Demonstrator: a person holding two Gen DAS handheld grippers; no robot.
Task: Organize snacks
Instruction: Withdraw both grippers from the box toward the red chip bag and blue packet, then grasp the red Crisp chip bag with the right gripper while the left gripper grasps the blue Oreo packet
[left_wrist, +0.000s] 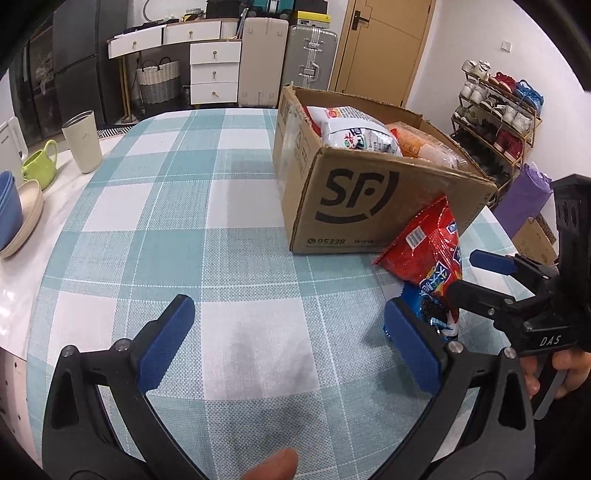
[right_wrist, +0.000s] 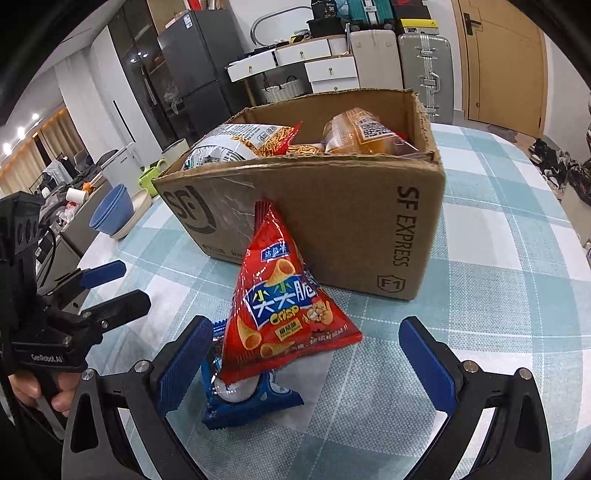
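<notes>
- Snacks sit on our checked bench (left_wrist: 221, 229): a red crisp bag (right_wrist: 284, 310) leans upright against the cardboard box (right_wrist: 332, 221), over a blue packet (right_wrist: 251, 406).
- Our right gripper (right_wrist: 306, 354) has jaws spread wide, the bag straight ahead between them.
- Our left gripper (left_wrist: 288, 339), jaws also spread, holds nothing; the bag lies off to its right.

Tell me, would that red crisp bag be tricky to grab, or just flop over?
The red crisp bag looks puffed with air, so probably light and crushable. Its glossy film may slip between the pads. It leans against the cardboard box, standing over the blue packet, so a nudge would likely tip it.
</notes>
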